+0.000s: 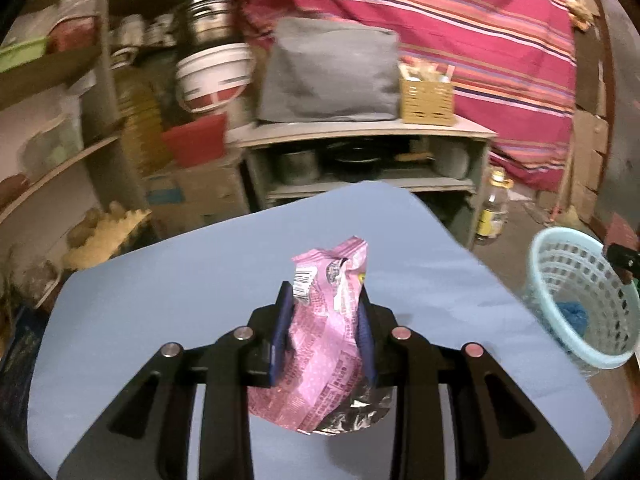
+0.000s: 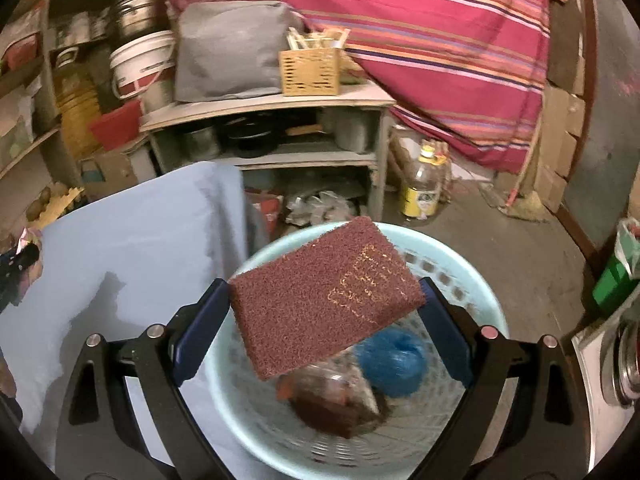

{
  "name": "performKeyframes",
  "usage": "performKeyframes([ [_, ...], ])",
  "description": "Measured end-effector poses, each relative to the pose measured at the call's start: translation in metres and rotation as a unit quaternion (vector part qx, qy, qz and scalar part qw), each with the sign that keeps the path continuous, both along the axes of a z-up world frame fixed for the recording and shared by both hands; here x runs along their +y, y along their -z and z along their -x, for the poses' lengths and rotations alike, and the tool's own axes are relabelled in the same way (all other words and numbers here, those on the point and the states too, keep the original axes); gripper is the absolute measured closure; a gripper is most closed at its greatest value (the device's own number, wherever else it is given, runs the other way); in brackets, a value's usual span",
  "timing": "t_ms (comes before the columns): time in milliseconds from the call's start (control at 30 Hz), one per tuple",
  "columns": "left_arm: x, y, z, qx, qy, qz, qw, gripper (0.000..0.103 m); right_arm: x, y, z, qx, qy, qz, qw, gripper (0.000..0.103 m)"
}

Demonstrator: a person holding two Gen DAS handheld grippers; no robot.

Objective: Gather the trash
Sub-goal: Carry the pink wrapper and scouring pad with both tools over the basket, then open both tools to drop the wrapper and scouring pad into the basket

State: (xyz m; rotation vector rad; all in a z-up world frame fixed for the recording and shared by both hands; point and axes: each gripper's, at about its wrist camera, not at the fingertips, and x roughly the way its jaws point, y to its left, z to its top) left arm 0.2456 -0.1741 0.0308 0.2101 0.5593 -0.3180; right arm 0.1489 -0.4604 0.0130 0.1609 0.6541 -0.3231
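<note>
Left gripper (image 1: 324,312) is pinched on a crumpled pink snack wrapper (image 1: 324,344), blue pads squeezing it from both sides, barcode end poking up, silver inner foil showing at the bottom. Wrapper is held over the blue table (image 1: 160,312); whether its bottom touches the table, cannot tell. Light blue basket (image 1: 580,300) sits off the table's right edge, lower than the tabletop, a blue ball of twine visible inside, and the right gripper's black tip shows just above the basket rim at the frame edge. Right gripper (image 2: 324,300) has its fingers spread wide with a maroon scrub pad (image 2: 324,300) between them, tilted, gold print on top; the pad's left corner meets the left pad (image 2: 200,332), right corner is just beside the right pad, firm grip or loose cannot tell. Scrub pad is directly above the basket (image 2: 240,400) opening. Inside the basket: blue twine ball (image 2: 392,364) toward the right, blurry brown-red trash (image 2: 332,404) in the middle. Table (image 2: 120,260) lies left of the basket, touching or nearly so. Behind the basket, a grey shelf unit (image 2: 280,156) with pots inside, a grey bag (image 2: 228,52) and a woven box (image 2: 310,72) on top. Plastic bottle (image 2: 424,188) with yellow label stands on the floor right of the shelf, beyond the basket. Striped red cloth (image 2: 420,40) hangs behind.
</note>
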Motion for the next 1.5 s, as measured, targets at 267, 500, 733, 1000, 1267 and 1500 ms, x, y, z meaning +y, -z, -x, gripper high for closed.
performKeyframes([
  [267, -0.087, -0.005, 0.017, 0.014, 0.049, 0.027, 0.9983, 0.072, -0.045, -0.002, 0.032, -0.020, 0.035, -0.029, 0.999, 0.012],
  [500, -0.156, -0.001, 0.028, 0.034, 0.083, 0.046, 0.9949, 0.072, -0.063, -0.006, 0.042, -0.032, 0.042, -0.037, 0.998, 0.012],
  [733, -0.201, 0.010, 0.036, 0.043, 0.098, 0.047, 0.9931, 0.072, -0.084, 0.001, 0.052, -0.029, 0.059, -0.050, 0.997, 0.012],
  [1000, -0.232, 0.010, 0.033, 0.058, 0.114, 0.062, 0.9899, 0.072, -0.105, 0.009, 0.061, -0.024, 0.086, -0.065, 0.994, 0.012],
  [1267, -0.239, 0.000, 0.038, 0.054, 0.123, 0.062, 0.9890, 0.035, -0.110, 0.012, 0.061, -0.021, 0.085, -0.067, 0.994, 0.012],
  [1500, -0.226, -0.010, 0.042, 0.042, 0.120, 0.060, 0.9900, 0.028, -0.108, 0.013, 0.058, -0.021, 0.085, -0.067, 0.994, 0.012],
])
